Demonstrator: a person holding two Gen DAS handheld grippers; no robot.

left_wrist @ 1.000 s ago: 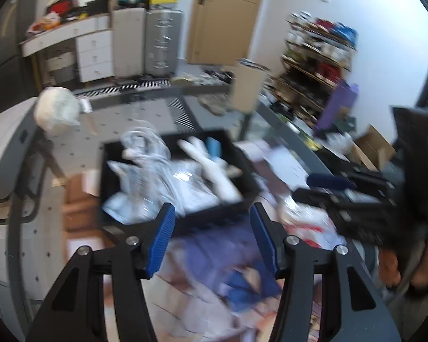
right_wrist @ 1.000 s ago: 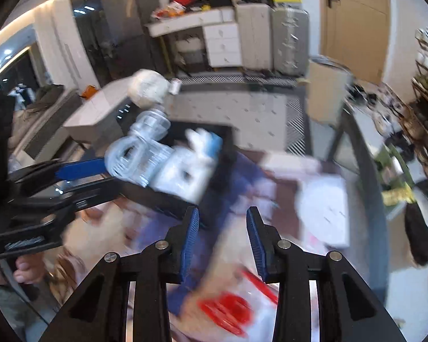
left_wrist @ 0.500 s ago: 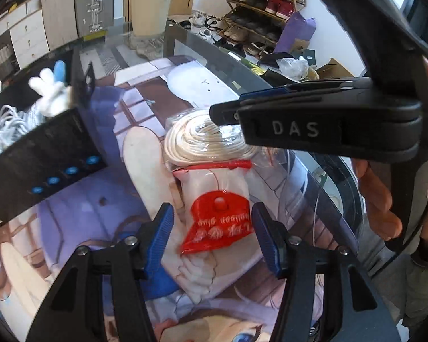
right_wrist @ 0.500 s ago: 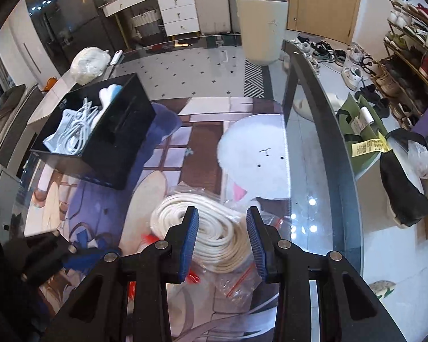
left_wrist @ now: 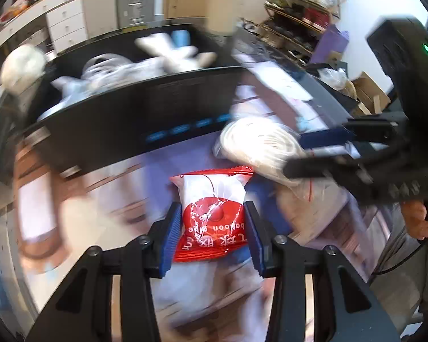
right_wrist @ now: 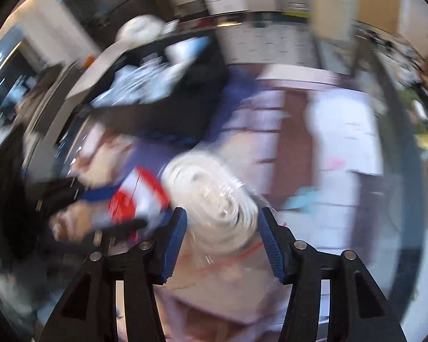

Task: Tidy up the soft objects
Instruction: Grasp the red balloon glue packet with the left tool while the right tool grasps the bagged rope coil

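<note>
So this looks like the pickup stage for two items at once. The left gripper point(left_wrist: 212, 229) has its blue pads pressed against both sides of the red-and-white packet point(left_wrist: 212, 213), so I'd call that clamped on it. The packet sits low over the printed table mat point(left_wrist: 105, 219), just near of the black bin point(left_wrist: 145, 114), and I can't tell if it's actually lifted off yet.

The right gripper point(right_wrist: 222, 239) straddles the bagged coil of white rope point(right_wrist: 214, 199), which lies just right of the packet. That view is really smeared with motion blur, and the jaws look spread wider than the coil, so I honestly can't tell whether they're pinching the plastic bag or just sitting around it.

The bin sits at the far left of the mat and already holds some soft stuff: bagged white cords point(left_wrist: 105, 69) and a white plush thing point(left_wrist: 174, 51).

My guess for the next move: raise the packet above the bin's near wall, carry it forward and let go over the pile. The coil needs a firm squeeze first, since that slippery bag could slide out.
</note>
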